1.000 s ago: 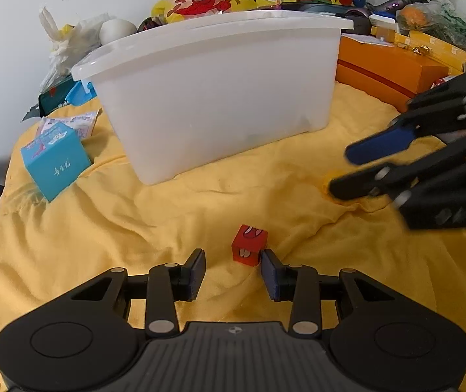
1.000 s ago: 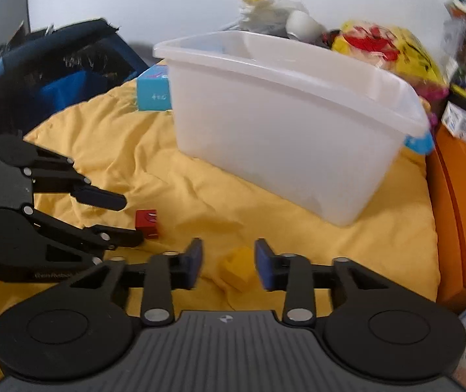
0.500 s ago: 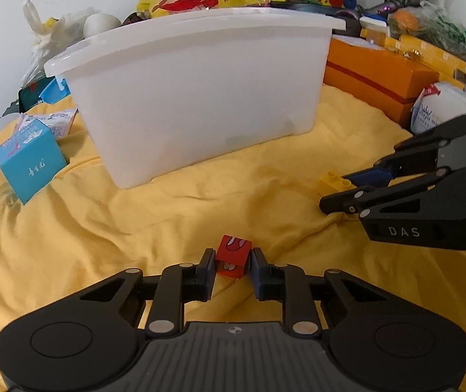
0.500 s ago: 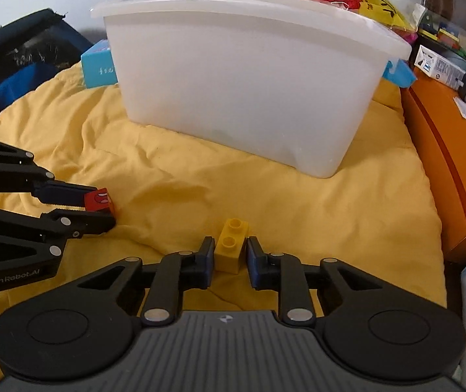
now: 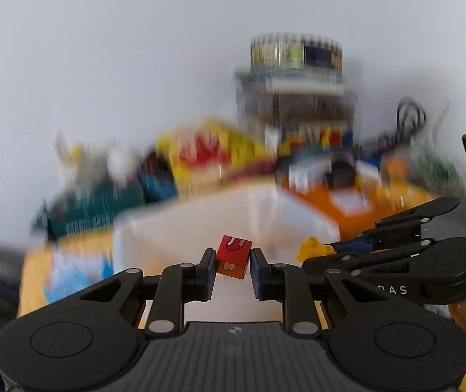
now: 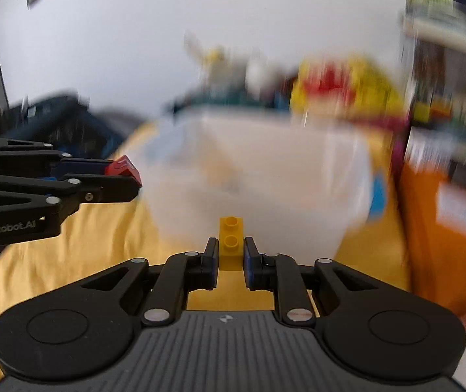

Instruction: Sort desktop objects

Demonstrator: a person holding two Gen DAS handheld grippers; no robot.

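The red block (image 5: 233,256) sits pinched between the two pads of the left tool (image 5: 233,269), tilted a little, its printed face turned up toward the camera. It is carried clear of the cloth, in front of the white tub (image 5: 200,228), probably so it can be dropped straight in. At 3 o'clock from it, the right tool (image 5: 330,250) comes in from the side with the yellow brick (image 5: 311,247) at its tip; the two pieces are near each other but apart.

In the right wrist view the yellow brick (image 6: 231,243) stands upright in the right tool (image 6: 230,258), studs facing the lens, the jaws closed snugly on its sides. The left tool (image 6: 125,179) reaches in from 9 o'clock with the red block (image 6: 123,168) at its tip. Both loads seem aimed at the white tub (image 6: 265,170), which lies at 12 o'clock on the yellow cloth (image 6: 69,245).

The tub's near rim is the edge to clear; blur hides how high each piece rides against it. The tub mouth looks wide enough for both, though the tools are close together. An orange box (image 6: 445,228) at 3 o'clock crowds the tub's side, and blurred clutter lies behind at 12 o'clock, so the open room is above and on the near side.
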